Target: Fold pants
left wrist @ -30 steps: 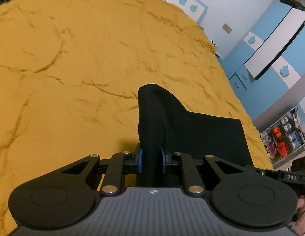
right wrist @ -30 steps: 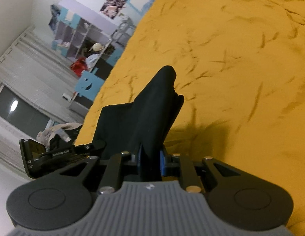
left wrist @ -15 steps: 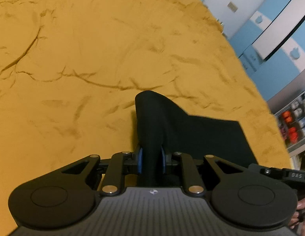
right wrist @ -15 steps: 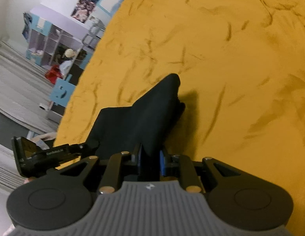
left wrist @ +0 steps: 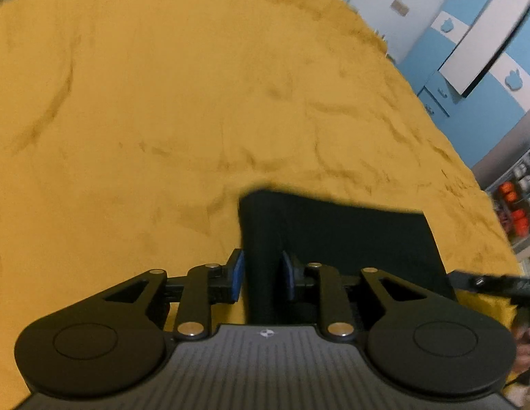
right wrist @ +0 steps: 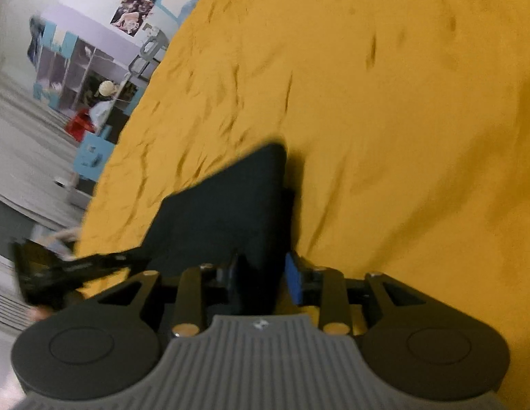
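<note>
Both sets of jaws have just been opening, each with a black fold of the pants between them. On the left gripper the blue pads stand a little apart and the cloth looks loose, the left pad clear of it. On the right gripper the gap is plainer: yellow shows between the cloth and the right pad. So both are letting go.

The pants lie on the yellow bedspread near its edge, already a flat, squared black packet. I'd say this fold is laid down. What remains is pulling the grippers clear, and perhaps one more fold or some smoothing.
</note>
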Available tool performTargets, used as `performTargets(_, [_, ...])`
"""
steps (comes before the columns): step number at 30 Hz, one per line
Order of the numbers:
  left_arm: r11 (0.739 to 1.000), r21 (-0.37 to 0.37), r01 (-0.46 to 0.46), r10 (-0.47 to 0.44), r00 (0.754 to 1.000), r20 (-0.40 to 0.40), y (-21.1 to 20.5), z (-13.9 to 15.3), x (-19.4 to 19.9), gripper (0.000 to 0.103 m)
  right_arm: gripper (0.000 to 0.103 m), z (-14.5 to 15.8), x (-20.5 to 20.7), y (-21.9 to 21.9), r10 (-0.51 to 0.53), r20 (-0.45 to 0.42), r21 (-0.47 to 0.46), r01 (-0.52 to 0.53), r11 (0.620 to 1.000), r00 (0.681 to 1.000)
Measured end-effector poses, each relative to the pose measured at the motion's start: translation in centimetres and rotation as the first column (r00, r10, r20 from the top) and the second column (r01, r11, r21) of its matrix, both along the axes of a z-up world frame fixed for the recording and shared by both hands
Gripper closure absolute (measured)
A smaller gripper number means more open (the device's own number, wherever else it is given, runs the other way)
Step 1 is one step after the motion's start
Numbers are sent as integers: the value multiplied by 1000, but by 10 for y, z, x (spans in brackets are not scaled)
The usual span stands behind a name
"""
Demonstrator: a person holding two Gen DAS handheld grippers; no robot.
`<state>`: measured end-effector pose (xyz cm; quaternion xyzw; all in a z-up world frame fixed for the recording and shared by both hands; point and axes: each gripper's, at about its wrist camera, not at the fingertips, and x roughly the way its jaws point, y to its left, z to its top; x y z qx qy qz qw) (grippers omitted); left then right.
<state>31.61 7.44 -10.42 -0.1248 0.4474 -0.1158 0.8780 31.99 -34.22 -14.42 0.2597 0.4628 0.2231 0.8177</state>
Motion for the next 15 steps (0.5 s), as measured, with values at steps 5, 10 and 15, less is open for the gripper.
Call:
performTargets(5, [1000,-12,-21,22,998,63,-13,4,21,79,82,14,27,14,-3,81,-5,4,1000,997])
performTargets(10, [997,52,-54,53,998,20,-22,-27,37,88,103,-16,51,30,-34,28,-32,34,999,999])
performTargets(15, [995,50,-85,85,996,7,-13,-28,35,94,103,-20,53,30,-49,18,-52,50,997,999])
